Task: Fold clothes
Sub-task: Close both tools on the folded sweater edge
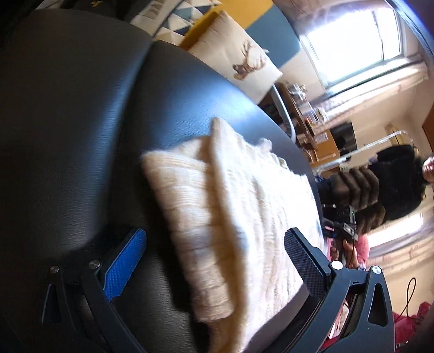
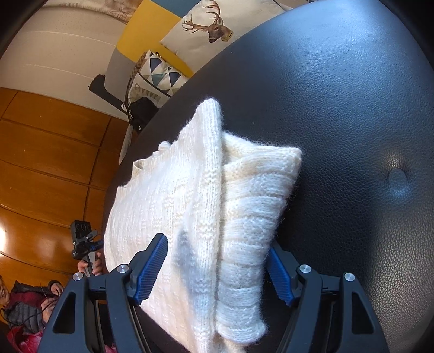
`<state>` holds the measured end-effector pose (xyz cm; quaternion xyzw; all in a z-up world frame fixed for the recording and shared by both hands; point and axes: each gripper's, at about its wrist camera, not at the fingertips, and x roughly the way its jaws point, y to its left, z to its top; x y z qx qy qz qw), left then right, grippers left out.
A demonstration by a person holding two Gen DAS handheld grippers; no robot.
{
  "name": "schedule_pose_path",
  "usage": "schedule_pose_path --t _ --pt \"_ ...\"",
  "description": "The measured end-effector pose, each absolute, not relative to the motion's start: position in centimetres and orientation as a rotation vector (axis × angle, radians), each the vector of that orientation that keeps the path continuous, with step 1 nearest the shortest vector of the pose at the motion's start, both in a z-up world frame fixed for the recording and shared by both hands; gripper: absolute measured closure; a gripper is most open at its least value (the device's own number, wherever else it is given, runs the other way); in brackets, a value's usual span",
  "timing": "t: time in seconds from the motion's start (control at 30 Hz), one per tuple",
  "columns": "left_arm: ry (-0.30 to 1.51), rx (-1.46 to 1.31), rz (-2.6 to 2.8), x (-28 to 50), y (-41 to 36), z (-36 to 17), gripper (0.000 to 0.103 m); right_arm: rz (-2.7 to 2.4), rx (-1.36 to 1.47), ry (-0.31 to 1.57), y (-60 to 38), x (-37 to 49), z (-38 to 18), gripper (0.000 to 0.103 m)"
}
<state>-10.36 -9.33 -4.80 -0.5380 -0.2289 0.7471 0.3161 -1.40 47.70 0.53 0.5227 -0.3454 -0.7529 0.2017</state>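
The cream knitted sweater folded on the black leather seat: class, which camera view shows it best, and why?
The right wrist view: the cream knitted sweater is sharp, its stitches and folded layers clear. The left wrist view shows the sweater blurred.

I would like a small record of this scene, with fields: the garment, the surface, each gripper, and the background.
garment: cream knitted sweater, partly folded, a ribbed layer lying on top
surface: black leather cushion, sweater lies on it
left gripper: jaws wide apart, straddling the sweater's edge, not pressing it
right gripper: jaws open on both sides of the sweater's fold, pads seem not to press
background: deer-print pillow, triangle-pattern pillow, wooden floor
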Motion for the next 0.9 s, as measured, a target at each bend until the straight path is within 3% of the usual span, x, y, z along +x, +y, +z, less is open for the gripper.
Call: schedule_pose_path --t 0.2,0.4,0.63,0.73,0.8,0.9 --pt "-0.504 -1.439 1.986 -9.5 -8.5 -4.5 0.0 -2.087 1.483 -0.95 47.4 -2.0 0.5 0.03" --pt "-0.565 -1.448 2.0 -8.8 -9.1 -4.8 0.0 -2.074 1.474 -0.968 47.7 -2.0 0.4 0.03" --pt "-0.363 -1.449 2.063 -7.7 -7.9 -4.5 0.002 -2.061 1.476 -0.944 47.4 -2.4 0.5 0.033" --pt "-0.341 -1.452 2.076 -7.7 -7.6 -4.5 0.005 -2.075 1.488 -0.898 46.8 -2.7 0.6 0.043" --pt "-0.335 -1.459 2.09 -7.9 -7.8 -4.5 0.021 -2.087 1.508 -0.873 46.5 -2.9 0.6 0.057" --pt "-0.32 -1.468 2.11 -8.0 -8.2 -4.4 0.028 -2.091 1.518 -0.858 46.4 -3.1 0.4 0.063"
